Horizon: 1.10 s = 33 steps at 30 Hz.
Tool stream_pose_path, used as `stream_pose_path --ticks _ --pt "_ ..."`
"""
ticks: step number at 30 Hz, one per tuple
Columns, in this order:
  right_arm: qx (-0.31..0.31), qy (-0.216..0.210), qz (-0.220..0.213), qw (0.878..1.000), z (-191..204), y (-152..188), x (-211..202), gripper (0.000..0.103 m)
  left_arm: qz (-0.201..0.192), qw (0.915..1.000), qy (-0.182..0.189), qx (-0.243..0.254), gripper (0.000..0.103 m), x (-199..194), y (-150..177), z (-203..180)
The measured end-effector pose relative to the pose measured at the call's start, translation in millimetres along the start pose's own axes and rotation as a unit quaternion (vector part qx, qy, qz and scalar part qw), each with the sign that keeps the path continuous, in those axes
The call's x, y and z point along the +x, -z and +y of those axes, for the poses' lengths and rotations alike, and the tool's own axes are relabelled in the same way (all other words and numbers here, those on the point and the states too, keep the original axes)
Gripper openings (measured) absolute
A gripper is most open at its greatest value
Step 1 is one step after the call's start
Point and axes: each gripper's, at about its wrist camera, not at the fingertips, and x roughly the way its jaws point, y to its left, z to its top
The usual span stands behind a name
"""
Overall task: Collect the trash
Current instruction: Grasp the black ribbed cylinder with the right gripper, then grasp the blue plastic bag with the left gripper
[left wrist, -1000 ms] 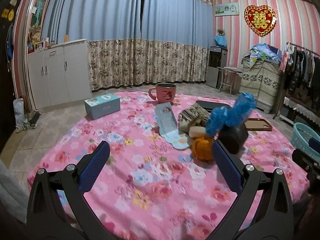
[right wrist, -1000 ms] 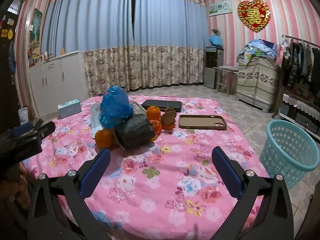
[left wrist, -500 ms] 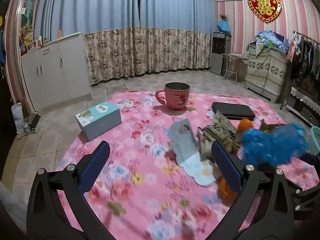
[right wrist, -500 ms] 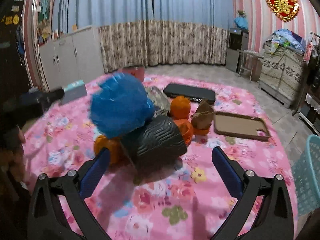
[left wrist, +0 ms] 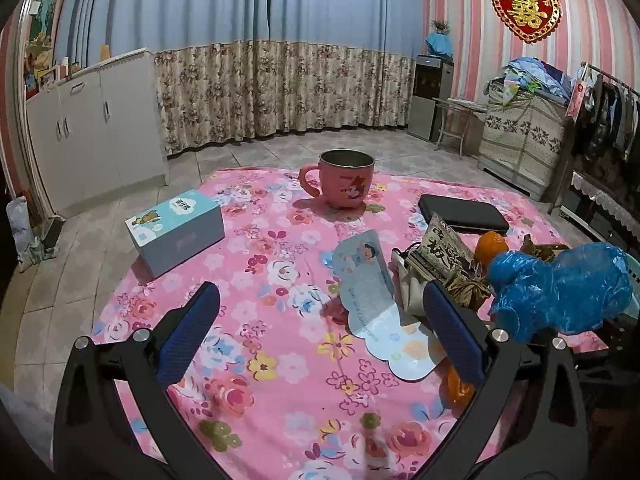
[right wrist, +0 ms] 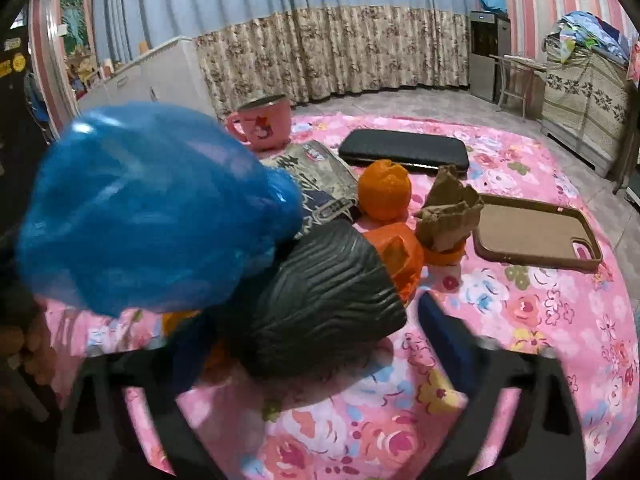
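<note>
Both grippers wide apart: right gripper [right wrist: 316,320] seemingly around black ridged cup [right wrist: 320,300], tissue box [left wrist: 175,231] only left-view.

On my pink floral tablecloth [left wrist: 280,360] stood a pink mug [left wrist: 344,178], a pale blue tissue box [left wrist: 176,236] well to its left, a black flat case [right wrist: 404,150], and a brown phone case [right wrist: 532,232] lying open side up.

Glossy blue plastic bag [right wrist: 152,208], matt ribbed black cup [right wrist: 320,300] (prob. plastic), floral cloth [left wrist: 280,360].
</note>
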Motion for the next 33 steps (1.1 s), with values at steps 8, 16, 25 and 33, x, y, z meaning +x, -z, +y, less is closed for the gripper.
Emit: stream_pose_path --ticks 8,16,25,33 --pt "0.020 -0.003 -0.035 0.999 -11 -1 -31 0.080 0.009 0.9999 -0.004 0.007 0.098 2 3 -1" --pt "0.027 0.018 -0.068 0.997 -25 -8 -59 0.076 0.024 0.9993 0.028 0.013 0.098 5 8 -13" --pt "0.045 0.036 -0.100 0.993 -36 -7 -83 0.075 0.005 0.9983 0.058 -0.005 0.098 -13 12 -25" --pt "0.052 0.109 -0.131 0.984 -63 -14 -116 0.075 0.012 0.9952 0.096 0.012 0.098 -20 23 -58"
